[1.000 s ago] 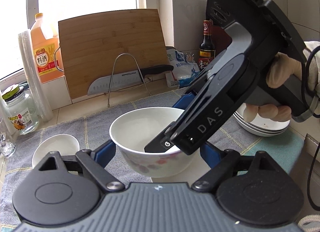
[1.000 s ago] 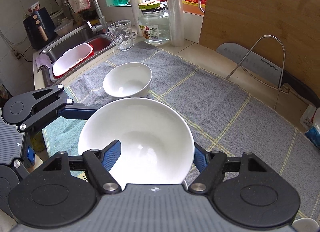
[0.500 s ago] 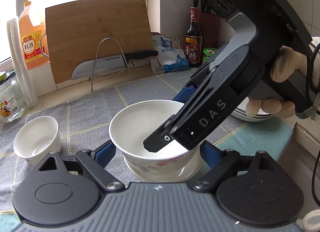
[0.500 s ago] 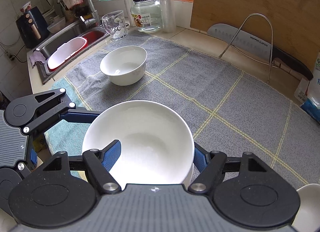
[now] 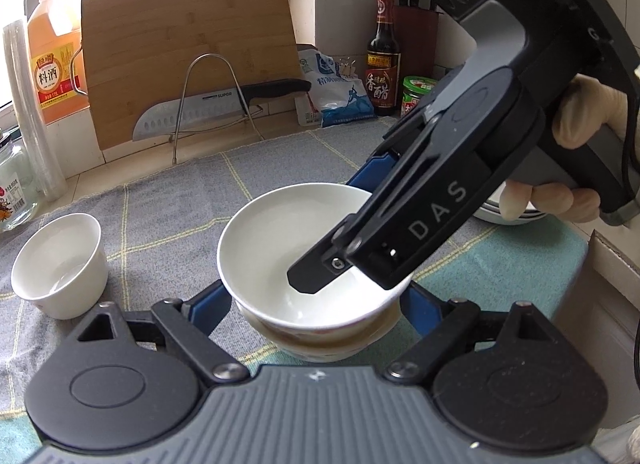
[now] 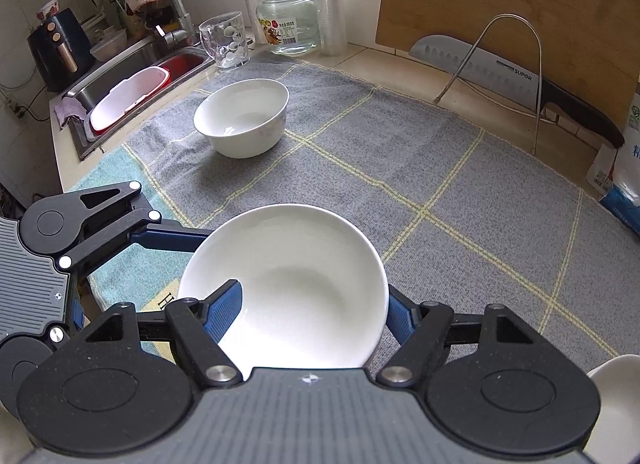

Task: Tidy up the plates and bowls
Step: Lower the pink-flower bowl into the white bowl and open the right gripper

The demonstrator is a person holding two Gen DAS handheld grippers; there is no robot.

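Observation:
A white bowl sits nested in a second bowl with a floral pattern on the cloth. My left gripper is open with its blue fingers on either side of this stack. My right gripper grips the top bowl by its rim, one blue finger inside and one outside. In the left wrist view the right gripper's finger reaches down into the bowl. Another white bowl stands apart on the grey cloth, also in the left wrist view.
A stack of plates lies behind the right hand. A cutting board, knife and wire rack stand at the back. Bottles, a jar and a glass line the wall. The sink is at the left.
The bowl in my right gripper came down into the patterned bowl between my left fingers. Both views shifted so the other white bowl shows more fully.

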